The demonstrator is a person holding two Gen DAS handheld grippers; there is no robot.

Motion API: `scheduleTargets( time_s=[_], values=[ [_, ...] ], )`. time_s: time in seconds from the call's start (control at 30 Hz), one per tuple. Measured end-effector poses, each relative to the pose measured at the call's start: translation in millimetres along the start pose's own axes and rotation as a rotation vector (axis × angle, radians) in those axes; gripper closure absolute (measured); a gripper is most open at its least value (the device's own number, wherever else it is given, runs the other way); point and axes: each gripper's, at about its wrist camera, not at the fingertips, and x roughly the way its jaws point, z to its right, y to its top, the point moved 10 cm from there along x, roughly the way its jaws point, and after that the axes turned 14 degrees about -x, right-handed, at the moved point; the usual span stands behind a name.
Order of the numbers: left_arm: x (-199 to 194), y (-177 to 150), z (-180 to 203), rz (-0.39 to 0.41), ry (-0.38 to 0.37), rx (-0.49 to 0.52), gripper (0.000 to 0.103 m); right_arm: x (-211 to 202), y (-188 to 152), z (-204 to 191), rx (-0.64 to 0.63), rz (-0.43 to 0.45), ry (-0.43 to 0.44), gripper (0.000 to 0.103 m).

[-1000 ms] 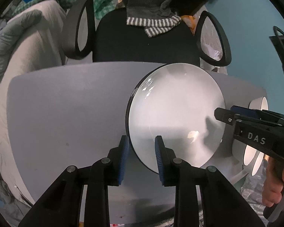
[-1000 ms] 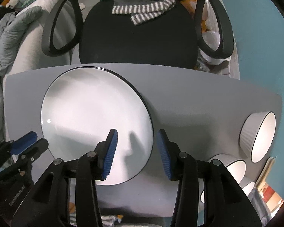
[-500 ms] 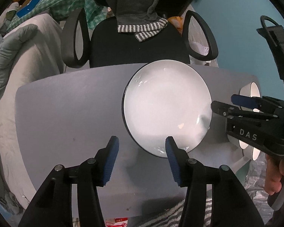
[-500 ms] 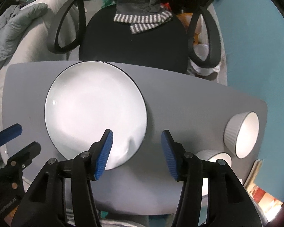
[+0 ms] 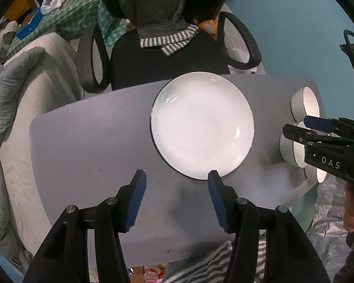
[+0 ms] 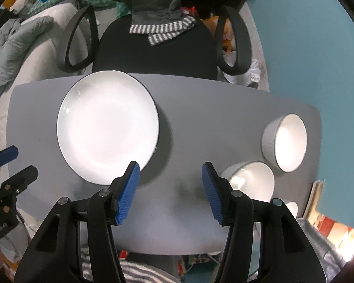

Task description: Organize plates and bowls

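A large white plate [image 5: 201, 123] with a dark rim lies flat on the grey table [image 5: 87, 146]; it also shows in the right wrist view [image 6: 107, 126]. My left gripper [image 5: 177, 194] is open and empty, above the table just in front of the plate. My right gripper [image 6: 170, 189] is open and empty, right of the plate's near edge. Three white ribbed bowls stand at the right: a far one [image 6: 285, 142], a middle one [image 6: 250, 180] and a near one [image 6: 291, 208], partly hidden by my right fingers.
A black office chair [image 6: 153, 44] with a grey striped garment [image 6: 161, 29] stands behind the table. A sofa with grey bedding [image 5: 18, 89] is at the left. A teal wall [image 6: 306, 47] is at the right. Striped cloth [image 5: 207, 264] lies below the table's front edge.
Both grippers have opened wide and drawn back and up from the plate. The left one let go of the plate's rim. The plate now lies flat on the table.
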Motion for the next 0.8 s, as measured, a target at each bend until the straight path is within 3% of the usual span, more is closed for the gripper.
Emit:
scheduleTargets(
  time_s=[0.47, 0.8],
  values=[
    [-8, -15, 32, -0.005, 0.003, 0.097, 0.047, -19, -69, 50, 0.157, 0.011, 0.004, 0.048],
    [-2, -27, 82, -0.04, -0.008, 0.21, 0.047, -25, -118, 97, 0.272, 0.002, -0.01, 0.048]
  ],
)
